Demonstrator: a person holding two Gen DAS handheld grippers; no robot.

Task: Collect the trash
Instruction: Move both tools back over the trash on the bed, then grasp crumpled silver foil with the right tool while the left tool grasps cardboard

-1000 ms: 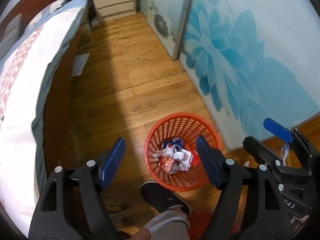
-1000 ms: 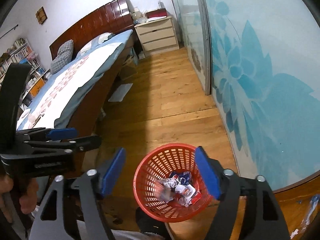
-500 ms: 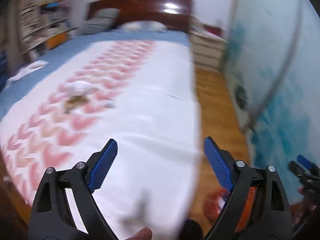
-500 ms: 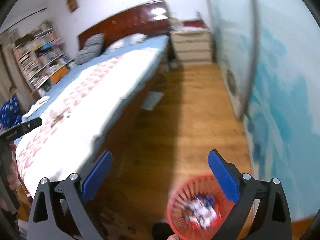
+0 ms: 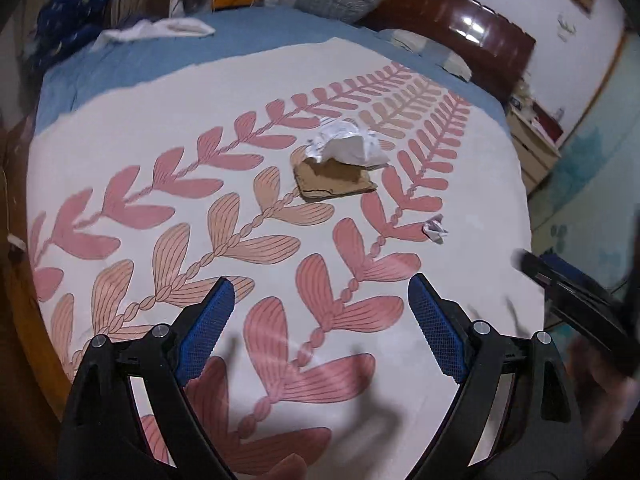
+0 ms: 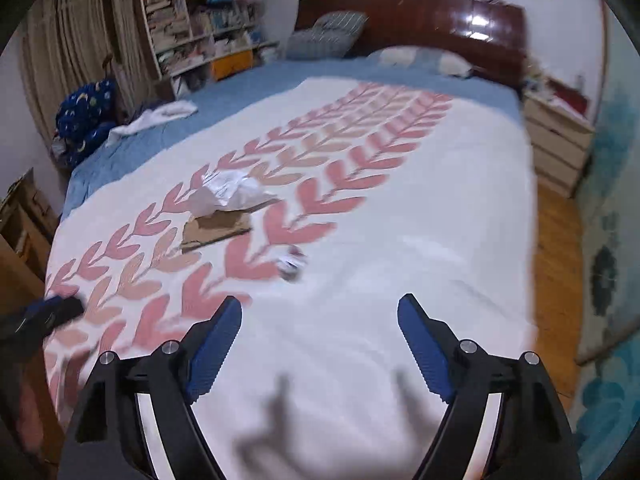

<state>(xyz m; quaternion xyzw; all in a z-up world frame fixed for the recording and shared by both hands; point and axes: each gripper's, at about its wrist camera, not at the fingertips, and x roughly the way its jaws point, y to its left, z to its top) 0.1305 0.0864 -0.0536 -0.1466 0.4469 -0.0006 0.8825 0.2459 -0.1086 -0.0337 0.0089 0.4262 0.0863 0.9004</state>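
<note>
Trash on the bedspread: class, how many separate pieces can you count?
3. A crumpled white paper lies mid-bed, overlapping the far edge of a flat cardboard piece; a small paper scrap lies apart, nearer the grippers. Others could lie outside the views.

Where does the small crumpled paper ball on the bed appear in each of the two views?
Left wrist: small crumpled paper ball, right of centre, on the bedspread.
Right wrist, just left of centre, blurred.
Shared landmark: the brown cardboard piece, which lies beyond it.
</note>
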